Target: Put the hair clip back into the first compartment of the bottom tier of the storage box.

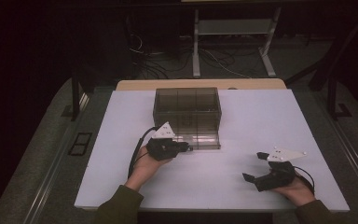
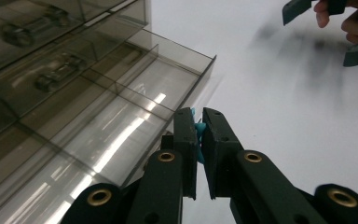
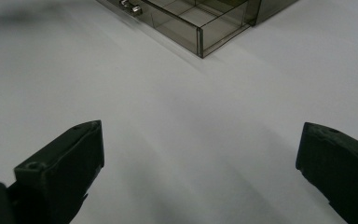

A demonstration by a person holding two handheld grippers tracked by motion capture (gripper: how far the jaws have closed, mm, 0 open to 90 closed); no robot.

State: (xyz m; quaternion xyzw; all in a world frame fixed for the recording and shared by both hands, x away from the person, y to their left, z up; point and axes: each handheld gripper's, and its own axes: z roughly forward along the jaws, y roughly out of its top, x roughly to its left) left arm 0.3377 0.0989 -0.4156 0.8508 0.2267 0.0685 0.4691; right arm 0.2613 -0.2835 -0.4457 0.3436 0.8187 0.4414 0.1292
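Item: smoked-plastic drawer cabinet (image 1: 187, 109), standing toward the far edge of the white desk (image 1: 242, 121), about mid-width; its lowest drawer (image 1: 204, 138) is pulled out toward the person. Left gripper (image 1: 189, 148): at the open drawer's near edge, jaws clenched on a small blue object (image 2: 196, 127), of which a sliver shows between them; its identity cannot be told. Right gripper (image 1: 255, 166): near the desk's front right corner, well apart from the cabinet, jaws released and wide, holding nothing. Hazards, as judged: the blue piece is pinched by little of its surface and could slip out onto the desk short of the drawer; the jaws sit close to the drawer wall, so a knock could push the drawer in or shift the light cabinet, which nothing braces
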